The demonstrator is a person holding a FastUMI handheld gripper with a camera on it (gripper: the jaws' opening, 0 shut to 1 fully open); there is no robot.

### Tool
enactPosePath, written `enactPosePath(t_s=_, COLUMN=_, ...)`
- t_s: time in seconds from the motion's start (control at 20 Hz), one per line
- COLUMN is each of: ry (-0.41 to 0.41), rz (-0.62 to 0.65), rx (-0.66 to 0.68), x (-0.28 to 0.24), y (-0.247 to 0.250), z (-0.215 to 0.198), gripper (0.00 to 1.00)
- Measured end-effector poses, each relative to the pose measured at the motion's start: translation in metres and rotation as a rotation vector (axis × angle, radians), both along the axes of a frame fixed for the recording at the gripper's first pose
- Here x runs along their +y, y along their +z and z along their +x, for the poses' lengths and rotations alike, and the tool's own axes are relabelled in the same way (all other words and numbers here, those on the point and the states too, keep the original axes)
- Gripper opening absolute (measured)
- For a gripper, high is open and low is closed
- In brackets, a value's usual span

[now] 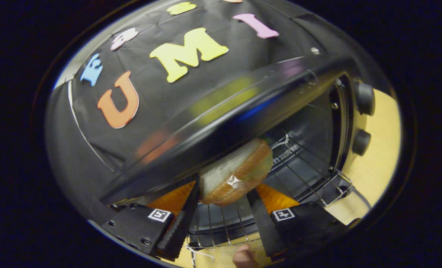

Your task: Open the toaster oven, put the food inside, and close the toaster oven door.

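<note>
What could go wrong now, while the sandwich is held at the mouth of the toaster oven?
The gripper holds the sandwich just over the wire rack, close under the toaster oven's top edge. The sandwich may catch on that edge and smear or fall apart. The fingers seem to grip only its near end, so it may tip or slip out. A fingertip of the person is near the rack front and might be bumped.

I am working in a recording booth, not a real kitchen: a black cloth wall [94, 149] hangs behind, and a toaster oven [317, 123] stands on a bare wooden table [377, 167].
</note>
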State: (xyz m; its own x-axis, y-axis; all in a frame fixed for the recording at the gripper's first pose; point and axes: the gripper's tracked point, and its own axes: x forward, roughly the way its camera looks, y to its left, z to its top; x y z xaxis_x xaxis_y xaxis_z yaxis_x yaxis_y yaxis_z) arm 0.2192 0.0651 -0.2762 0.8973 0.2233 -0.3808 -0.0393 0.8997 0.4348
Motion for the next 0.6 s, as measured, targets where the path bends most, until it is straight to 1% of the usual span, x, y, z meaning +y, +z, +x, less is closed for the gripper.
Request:
enactPosePath(t_s=0.15, ry=0.051, rz=-0.118, rx=-0.003, x=0.002, y=-0.002, z=-0.004, gripper=0.87)
enactPosePath(t_s=0.3, ry=0.076, rz=-0.186, rx=-0.002, x=-0.001, y=-0.003, z=-0.009, gripper=0.88)
enactPosePath(t_s=0.5, ry=0.122, rz=-0.275, rx=0.080, x=-0.001, y=-0.016, z=-0.028, gripper=0.92)
enactPosePath(t_s=0.6, ry=0.141, rz=-0.337, rx=0.117, x=-0.003, y=-0.018, z=-0.044, gripper=0.93)
